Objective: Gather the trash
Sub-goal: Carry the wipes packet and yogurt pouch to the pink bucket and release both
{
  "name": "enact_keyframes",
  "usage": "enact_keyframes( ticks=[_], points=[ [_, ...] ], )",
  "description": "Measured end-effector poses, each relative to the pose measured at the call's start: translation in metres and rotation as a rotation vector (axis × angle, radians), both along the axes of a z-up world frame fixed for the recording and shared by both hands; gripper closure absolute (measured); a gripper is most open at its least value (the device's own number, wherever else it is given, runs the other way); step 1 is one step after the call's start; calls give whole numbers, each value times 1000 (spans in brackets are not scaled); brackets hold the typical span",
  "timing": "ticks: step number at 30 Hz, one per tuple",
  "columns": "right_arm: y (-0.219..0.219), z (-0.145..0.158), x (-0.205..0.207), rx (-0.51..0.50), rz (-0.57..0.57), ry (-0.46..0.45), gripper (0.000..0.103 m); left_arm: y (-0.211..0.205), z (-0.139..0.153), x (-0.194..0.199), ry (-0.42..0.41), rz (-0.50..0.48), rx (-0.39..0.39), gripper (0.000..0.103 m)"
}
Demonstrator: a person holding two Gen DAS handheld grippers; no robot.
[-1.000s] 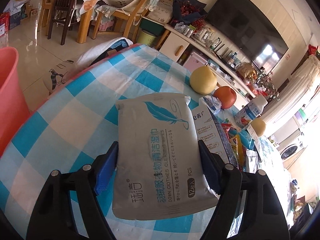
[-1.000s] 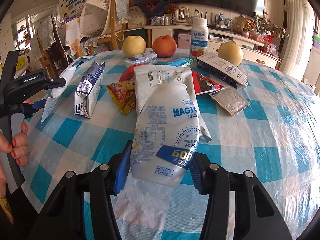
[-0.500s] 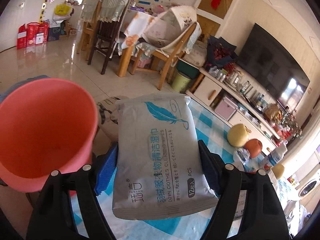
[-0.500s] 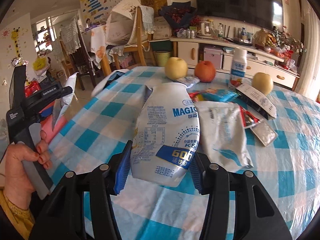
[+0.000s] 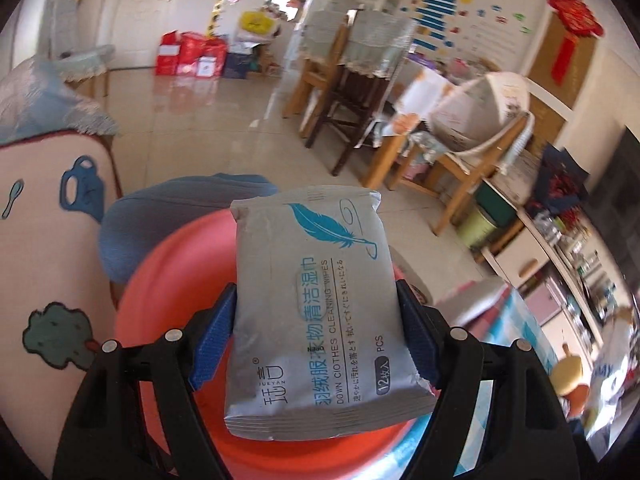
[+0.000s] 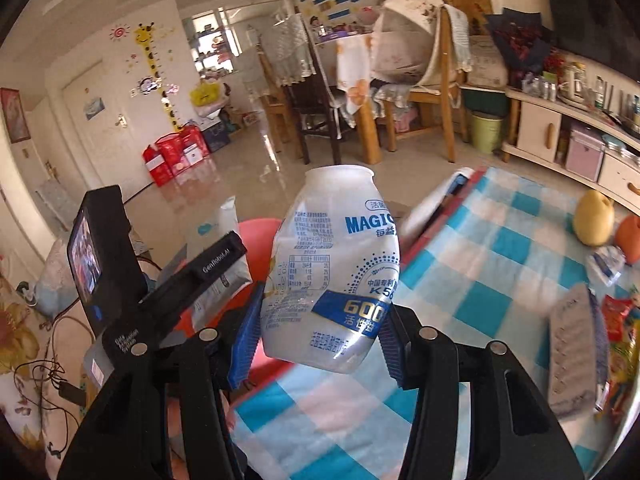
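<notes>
My left gripper (image 5: 316, 336) is shut on a grey wet-wipes packet (image 5: 316, 304) with a blue feather print. It holds the packet over the mouth of a pink-red bin (image 5: 168, 280) that stands off the table's edge. My right gripper (image 6: 320, 336) is shut on a crushed white plastic drink bottle (image 6: 328, 264) with blue print, above the table's edge. In the right wrist view the left gripper's black body (image 6: 168, 300) and its packet (image 6: 224, 248) are at the left, above the bin (image 6: 260, 228).
The round table with a blue-and-white checked cloth (image 6: 480, 280) carries a grey packet (image 6: 572, 352), snack wrappers (image 6: 620, 320), a yellow pear (image 6: 592, 220) and an orange fruit (image 6: 630, 236). Wooden chairs (image 6: 420, 92) stand on the tiled floor beyond. A patterned cushion (image 5: 44, 260) is left of the bin.
Both grippers have swung left, away from the table's middle toward its edge. The left one now has the wipes packet over the bin. The right one follows with the bottle.
</notes>
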State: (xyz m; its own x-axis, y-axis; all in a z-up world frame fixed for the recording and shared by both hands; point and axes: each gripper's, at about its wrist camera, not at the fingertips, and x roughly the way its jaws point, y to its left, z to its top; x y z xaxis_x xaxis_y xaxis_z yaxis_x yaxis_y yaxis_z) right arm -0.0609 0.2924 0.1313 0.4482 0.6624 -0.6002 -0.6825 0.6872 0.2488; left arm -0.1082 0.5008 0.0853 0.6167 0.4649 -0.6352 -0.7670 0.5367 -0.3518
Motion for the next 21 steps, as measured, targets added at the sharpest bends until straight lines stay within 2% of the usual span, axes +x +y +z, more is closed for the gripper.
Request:
enact_keyframes(
  ticks=[4,8,10,11,13,16,19,21],
  points=[
    [51,-8,14,8,84,32,50,39,-11,-16,23,70,-64,26],
    [87,-22,29,-17,120,62,49,53,-17,-25,40,82,-84,27],
    [96,-30,39,15,142,115,47,57,-20,-27,37,87,-92,28],
    [98,-32,44,22,134,127,44,55,-21,-28,35,89,-91,28],
    [97,-33,46,29,101,125,28,53,-21,-23,29,87,-84,28],
    [84,-34,48,69,63,139,18,48,-22,-17,14,62,-75,27],
    [64,-32,47,91,7,139,14,40,-19,-14,-14,46,-27,25],
    [48,-30,43,91,-26,138,14,29,-11,-13,-53,30,39,22]
  ],
)
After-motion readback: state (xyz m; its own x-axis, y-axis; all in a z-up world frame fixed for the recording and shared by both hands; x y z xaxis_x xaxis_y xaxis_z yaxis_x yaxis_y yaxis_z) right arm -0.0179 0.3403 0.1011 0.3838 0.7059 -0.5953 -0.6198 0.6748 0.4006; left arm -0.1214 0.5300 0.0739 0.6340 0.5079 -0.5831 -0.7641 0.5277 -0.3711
